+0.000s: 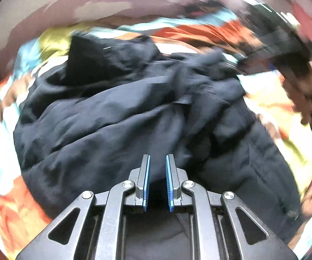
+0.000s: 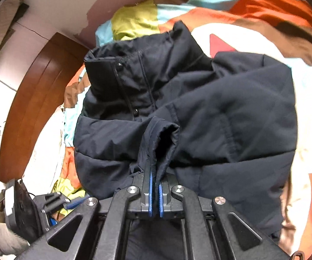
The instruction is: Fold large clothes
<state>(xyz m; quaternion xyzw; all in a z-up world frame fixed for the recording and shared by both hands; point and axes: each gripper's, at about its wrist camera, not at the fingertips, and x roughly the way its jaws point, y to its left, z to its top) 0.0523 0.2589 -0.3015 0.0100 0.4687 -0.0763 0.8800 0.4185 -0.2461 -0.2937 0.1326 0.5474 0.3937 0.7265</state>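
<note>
A dark navy padded jacket (image 2: pixel 199 112) lay bunched on a bed covered by a bright patchwork bedspread (image 2: pixel 253 10) of orange, teal, yellow-green, white and brown. The right gripper (image 2: pixel 155 173) had its blue-padded fingers pressed together on a fold of the jacket's fabric, apparently a cuff or hem edge, which rose from between the tips; the rest of the garment spread ahead of it and to both sides, with the stand-up collar and snap placket ahead and to its left. A wooden bed frame (image 2: pixel 32 108) curved past the jacket on that gripper's left. In the blurred left wrist view, the left gripper (image 1: pixel 158 158) hovered with its fingers parted by a narrow gap and nothing between them, the jacket (image 1: pixel 112 112) lying directly below and ahead of the tips, over the bedspread (image 1: pixel 210 32).
</note>
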